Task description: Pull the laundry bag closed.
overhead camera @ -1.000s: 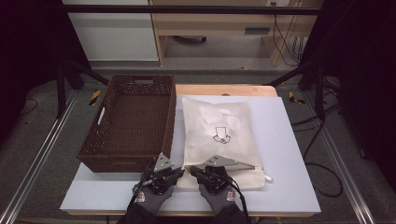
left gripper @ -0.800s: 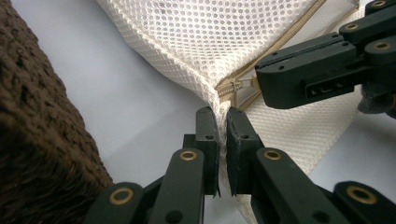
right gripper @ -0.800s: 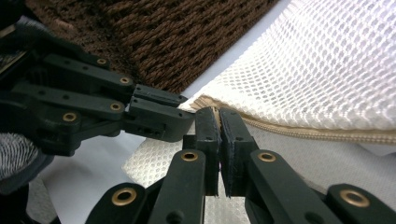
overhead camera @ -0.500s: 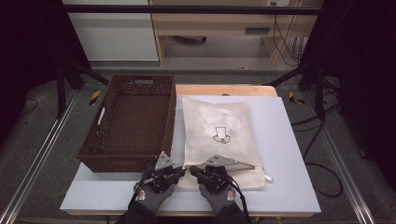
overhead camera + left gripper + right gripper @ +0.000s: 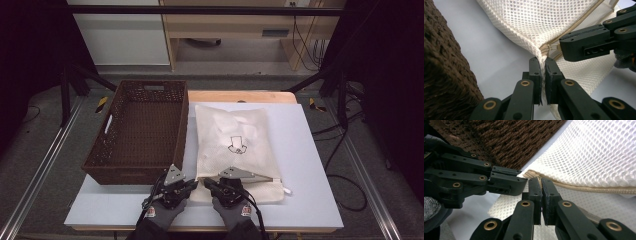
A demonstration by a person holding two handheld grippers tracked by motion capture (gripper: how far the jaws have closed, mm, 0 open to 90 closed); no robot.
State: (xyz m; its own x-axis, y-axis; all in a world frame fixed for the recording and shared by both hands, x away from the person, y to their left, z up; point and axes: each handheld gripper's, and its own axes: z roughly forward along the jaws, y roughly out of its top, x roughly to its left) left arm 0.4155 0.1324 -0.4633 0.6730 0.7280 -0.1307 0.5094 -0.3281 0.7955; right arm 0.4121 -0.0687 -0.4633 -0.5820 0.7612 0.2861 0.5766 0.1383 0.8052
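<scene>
**Pinching the mesh bag at its zipper corner**

Gripping was your state on both sides: the left gripper (image 5: 543, 62) was clamped on the corner of the cream-white mesh zip bag (image 5: 235, 145), at the zipper's end; the right gripper (image 5: 541, 181) was clamped on the tan zipper seam (image 5: 584, 188) just beside it. The bag lay flat on the pale table (image 5: 310, 200), right of the dark brown woven basket (image 5: 140, 130). Judged light, limp and snag-prone; the stitched seam looked the firmest hold.
</scene>
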